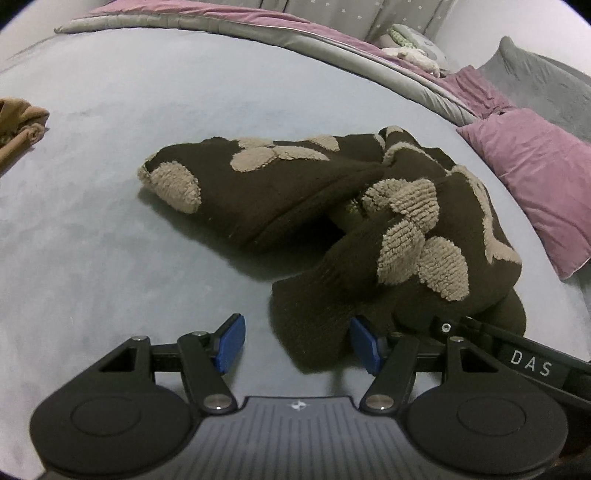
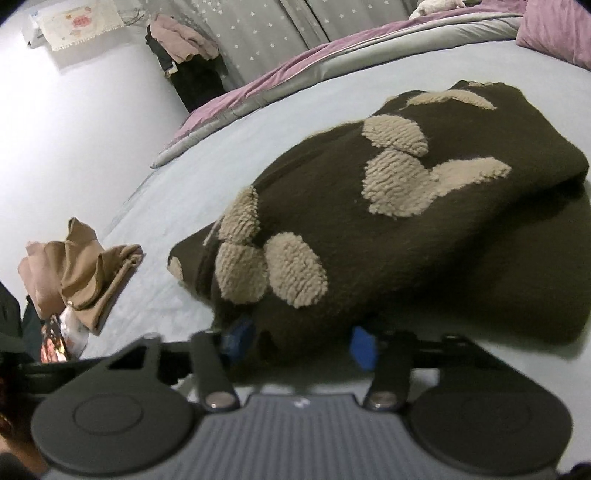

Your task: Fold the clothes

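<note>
A dark brown sweater [image 1: 288,192] with fluffy beige patches lies bunched and partly folded on the pale blue bed sheet [image 1: 110,221]. My left gripper [image 1: 297,343] is open low over the sheet. A near corner of the sweater lies between its blue pads [image 1: 231,341] and touches the right one. In the right wrist view the sweater [image 2: 424,229] fills the middle. My right gripper [image 2: 301,339] is open at its near edge, with fabric bulging between the fingers and partly covering the left pad. The right gripper's black body [image 1: 524,356] shows at the sweater's near right edge.
A tan garment [image 2: 85,273] lies crumpled near the bed's left edge, also the tan garment [image 1: 22,125] at far left. A pink pillow [image 1: 535,184] sits right of the sweater. A pink and grey duvet [image 1: 258,29] runs along the back. Clothes [image 2: 184,48] hang by the star curtain.
</note>
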Available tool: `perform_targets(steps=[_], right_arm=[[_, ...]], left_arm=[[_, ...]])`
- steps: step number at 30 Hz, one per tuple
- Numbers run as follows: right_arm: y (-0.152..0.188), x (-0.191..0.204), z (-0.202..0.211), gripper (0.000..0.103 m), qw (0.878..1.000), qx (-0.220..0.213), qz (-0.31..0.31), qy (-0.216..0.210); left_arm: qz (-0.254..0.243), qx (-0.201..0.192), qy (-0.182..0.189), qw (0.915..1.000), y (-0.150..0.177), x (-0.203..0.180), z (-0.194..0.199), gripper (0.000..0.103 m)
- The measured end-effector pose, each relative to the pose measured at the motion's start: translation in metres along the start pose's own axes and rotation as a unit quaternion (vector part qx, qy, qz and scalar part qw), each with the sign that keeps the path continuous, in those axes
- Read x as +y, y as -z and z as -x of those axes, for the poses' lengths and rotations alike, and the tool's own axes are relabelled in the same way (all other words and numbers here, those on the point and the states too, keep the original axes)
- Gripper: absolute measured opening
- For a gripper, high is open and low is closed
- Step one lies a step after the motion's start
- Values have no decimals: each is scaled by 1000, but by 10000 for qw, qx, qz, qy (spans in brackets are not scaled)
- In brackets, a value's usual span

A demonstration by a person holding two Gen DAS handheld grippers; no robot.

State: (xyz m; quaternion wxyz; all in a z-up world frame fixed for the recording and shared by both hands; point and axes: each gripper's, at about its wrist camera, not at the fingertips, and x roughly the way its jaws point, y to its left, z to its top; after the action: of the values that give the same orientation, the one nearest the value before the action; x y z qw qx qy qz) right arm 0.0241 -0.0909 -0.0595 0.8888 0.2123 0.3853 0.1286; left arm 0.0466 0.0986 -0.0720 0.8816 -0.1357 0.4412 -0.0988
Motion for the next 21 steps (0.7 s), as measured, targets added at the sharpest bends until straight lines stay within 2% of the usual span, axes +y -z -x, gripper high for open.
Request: perform_targets(steps=[3, 5, 10, 14, 21], right_arm=[[-1, 0, 6, 21, 9999, -105, -41, -76], [-3, 2, 14, 15, 9997, -253, 0, -67], [-11, 6, 48, 13, 9964, -832, 164, 4], [-18, 8, 75, 13, 9898, -1361, 359, 240], [-33, -14, 102, 13, 9769, -1869, 405, 955]], left_arm=[[38, -22, -18, 10000, 0, 0, 0, 62], [39, -17, -9, 10000, -1, -1, -2, 62], [-9, -32, 1, 10000, -1, -6, -3, 62], [-49, -63, -23, 10000, -1, -9, -5, 62], [-62, -94, -34, 9999, -2, -14, -9, 62]])
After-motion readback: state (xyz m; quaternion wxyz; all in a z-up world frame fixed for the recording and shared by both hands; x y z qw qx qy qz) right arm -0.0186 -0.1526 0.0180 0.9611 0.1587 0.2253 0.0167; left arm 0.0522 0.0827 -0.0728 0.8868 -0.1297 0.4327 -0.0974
